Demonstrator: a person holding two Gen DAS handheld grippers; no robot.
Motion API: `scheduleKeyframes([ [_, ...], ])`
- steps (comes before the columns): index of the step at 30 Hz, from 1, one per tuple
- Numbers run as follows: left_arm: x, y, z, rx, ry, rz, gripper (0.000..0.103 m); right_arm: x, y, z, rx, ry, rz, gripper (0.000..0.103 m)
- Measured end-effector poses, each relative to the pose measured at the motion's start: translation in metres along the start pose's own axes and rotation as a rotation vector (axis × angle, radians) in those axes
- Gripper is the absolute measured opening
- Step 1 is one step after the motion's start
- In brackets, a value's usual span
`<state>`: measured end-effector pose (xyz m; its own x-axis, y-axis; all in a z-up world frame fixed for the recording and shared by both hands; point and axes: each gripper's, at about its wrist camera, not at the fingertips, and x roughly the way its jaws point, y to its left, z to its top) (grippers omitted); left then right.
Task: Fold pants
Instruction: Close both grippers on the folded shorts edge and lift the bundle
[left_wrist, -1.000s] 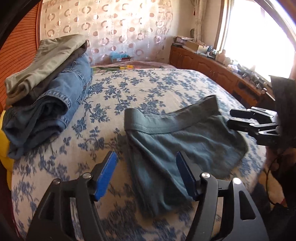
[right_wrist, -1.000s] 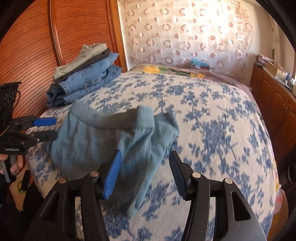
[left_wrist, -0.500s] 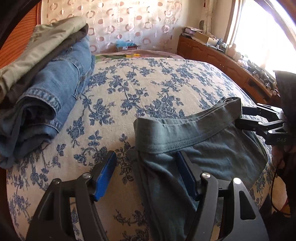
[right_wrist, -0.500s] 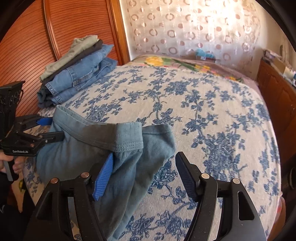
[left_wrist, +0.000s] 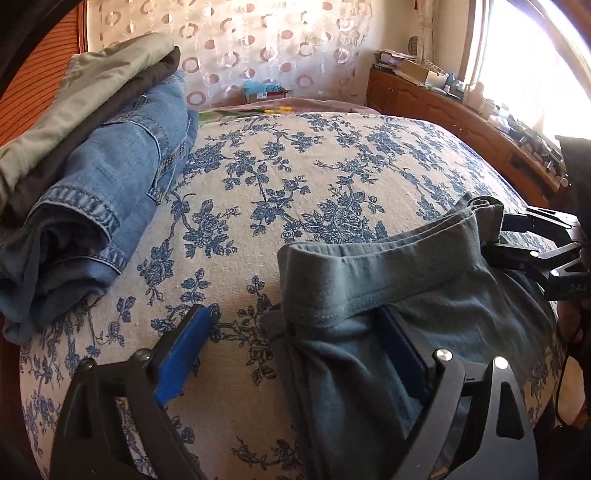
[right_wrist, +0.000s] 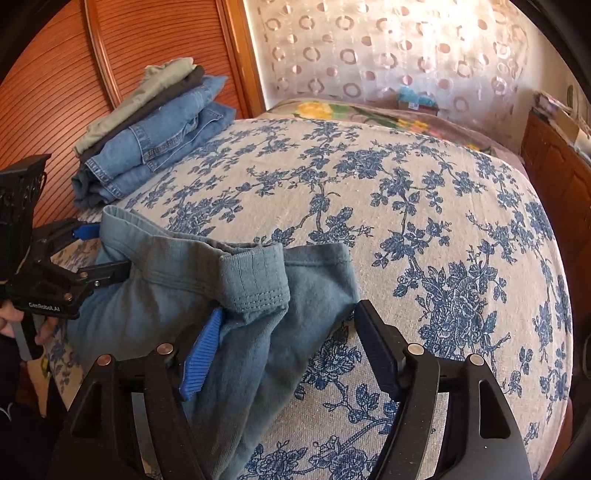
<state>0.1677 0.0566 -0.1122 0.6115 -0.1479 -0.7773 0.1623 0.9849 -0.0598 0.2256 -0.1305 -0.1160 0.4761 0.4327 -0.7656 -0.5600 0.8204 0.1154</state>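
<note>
The grey-green pants (left_wrist: 373, 291) lie on the near part of the bed (left_wrist: 295, 177), waistband uppermost and folded over, the legs trailing off the near edge. A second ago the waistband lay flat and further up the flowered cover; now both corners sit low between the tools. The left gripper (left_wrist: 295, 354) has its jaws spread wide — they have just been opening — with the waistband's left corner loose between them; one blue pad (left_wrist: 184, 354) stands clear on bare cover, the other half under cloth. The right gripper (right_wrist: 288, 354) has likewise just been opening; the other corner lies between its fingers, and the pads seem not to press it. The stack of folded jeans (right_wrist: 155, 140) sits unmoved by the wooden headboard (right_wrist: 74, 74).
</note>
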Motion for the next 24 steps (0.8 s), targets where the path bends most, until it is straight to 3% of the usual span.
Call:
scheduleKeyframes([
  [6,-0.001,0.002,0.0,0.001,0.005,-0.018,0.092,0.001,0.001,0.0,-0.003,0.001,0.007,0.075],
  [12,-0.004,0.012,0.002,-0.046,-0.002,-0.068,0.089,0.001,0.005,-0.001,-0.021,0.005,0.035,0.056],
  [14,-0.006,0.015,0.002,-0.062,-0.009,-0.082,0.074,0.001,0.008,-0.001,-0.028,0.009,0.056,0.042],
  [16,-0.007,0.016,0.002,-0.071,-0.01,-0.105,0.067,0.001,0.011,-0.002,-0.035,0.014,0.08,0.034],
  [20,-0.008,0.014,0.003,-0.072,-0.005,-0.15,0.049,0.001,0.012,-0.002,-0.034,0.014,0.094,0.03],
  [24,-0.008,0.011,0.004,-0.074,0.001,-0.173,0.038,0.001,0.01,-0.001,-0.029,0.014,0.099,0.03],
])
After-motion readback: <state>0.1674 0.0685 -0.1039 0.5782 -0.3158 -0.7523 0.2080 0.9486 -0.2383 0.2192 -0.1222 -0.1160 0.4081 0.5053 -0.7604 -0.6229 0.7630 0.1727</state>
